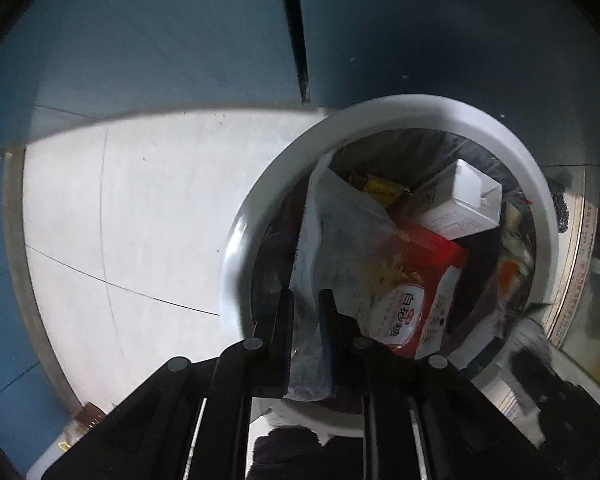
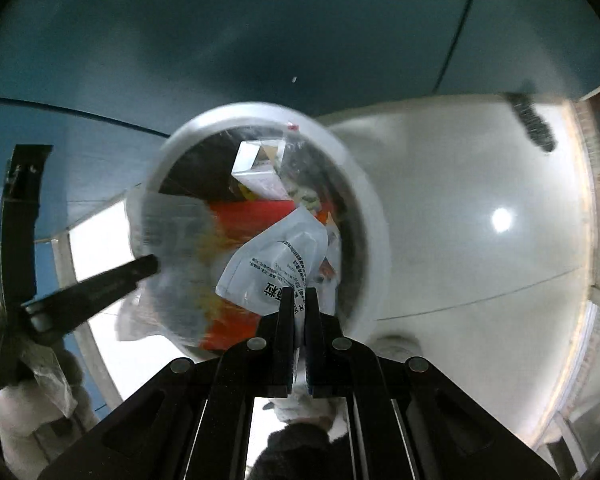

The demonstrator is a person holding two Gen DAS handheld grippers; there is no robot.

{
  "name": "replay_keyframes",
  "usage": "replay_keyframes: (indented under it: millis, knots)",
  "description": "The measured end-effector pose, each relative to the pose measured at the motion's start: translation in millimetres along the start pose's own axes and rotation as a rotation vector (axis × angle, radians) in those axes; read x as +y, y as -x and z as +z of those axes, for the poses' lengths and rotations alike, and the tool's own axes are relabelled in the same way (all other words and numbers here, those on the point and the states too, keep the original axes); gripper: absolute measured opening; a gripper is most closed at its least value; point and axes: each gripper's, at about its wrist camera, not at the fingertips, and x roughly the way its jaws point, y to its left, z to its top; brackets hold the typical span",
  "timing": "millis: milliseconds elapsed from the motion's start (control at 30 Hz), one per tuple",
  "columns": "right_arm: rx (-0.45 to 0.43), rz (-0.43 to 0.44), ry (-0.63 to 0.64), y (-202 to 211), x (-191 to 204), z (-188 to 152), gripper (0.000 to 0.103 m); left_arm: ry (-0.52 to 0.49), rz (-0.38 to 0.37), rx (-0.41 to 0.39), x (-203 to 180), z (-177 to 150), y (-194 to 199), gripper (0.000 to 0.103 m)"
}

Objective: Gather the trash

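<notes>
A round white trash bin (image 1: 268, 184) with a dark liner stands on the pale floor. It holds a white carton (image 1: 468, 200), a red sugar packet (image 1: 416, 292) and other wrappers. My left gripper (image 1: 305, 300) is shut on a clear plastic bag (image 1: 340, 232) that hangs over the bin's mouth. In the right wrist view the bin (image 2: 364, 188) is below me. My right gripper (image 2: 298, 296) is shut on a white printed pouch (image 2: 280, 256) held over the bin. The left gripper (image 2: 152, 266) and its clear bag (image 2: 172, 240) show at the left there.
Blue wall panels (image 1: 160, 40) stand behind the bin. A pale tiled floor (image 1: 140, 220) lies left of it. A dark brush-like object (image 2: 532, 120) lies on the floor at the far right. A brown-capped bottle (image 1: 88, 416) sits at the lower left.
</notes>
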Motion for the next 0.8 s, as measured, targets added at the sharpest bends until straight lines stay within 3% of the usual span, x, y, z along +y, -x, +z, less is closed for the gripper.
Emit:
replay_keyframes:
  millis: [167,200,233,267,300,333,400,467,533,600,800]
  knots:
    - [0.059,0.035,0.022,-32.7,5.8,13.0,0.008,0.036,-0.090,-0.019,13.1,-7.4,20.7,0.020]
    - [0.075,0.036,0.024,-34.3,7.5,13.3,0.010,0.042,-0.091,-0.028,16.9,-11.5,28.8,0.038]
    - [0.084,0.033,0.023,-35.5,8.3,14.3,0.021,0.045,-0.086,-0.037,19.8,-14.6,34.6,0.072]
    - [0.092,0.031,0.024,-35.1,9.9,14.2,0.030,0.051,-0.076,-0.055,22.0,-17.8,42.6,0.088]
    - [0.089,0.030,0.026,-33.0,10.9,13.6,0.046,0.052,-0.059,-0.082,25.3,-23.9,52.8,0.098]
    - [0.081,0.019,0.032,-28.0,12.5,11.8,0.053,0.050,-0.048,-0.095,27.2,-27.2,57.9,0.098]
    - [0.076,0.008,0.044,-21.1,15.8,7.5,0.054,0.055,-0.042,-0.103,28.9,-39.5,70.9,0.098]
    - [0.066,-0.025,0.064,-9.7,17.7,0.0,0.067,0.051,-0.037,-0.108,29.5,-51.9,83.3,0.100]
    - [0.046,-0.061,0.087,5.9,19.7,-7.6,0.088,0.040,-0.026,-0.134,29.6,-66.2,101.7,0.100]
    - [0.019,-0.111,0.113,26.1,22.1,-19.9,0.101,0.027,-0.015,-0.163,36.8,-74.8,118.8,0.100]
    - [-0.069,-0.167,0.149,118.1,25.7,-50.6,0.103,-0.008,-0.013,-0.239,38.4,-113.8,200.3,0.100]
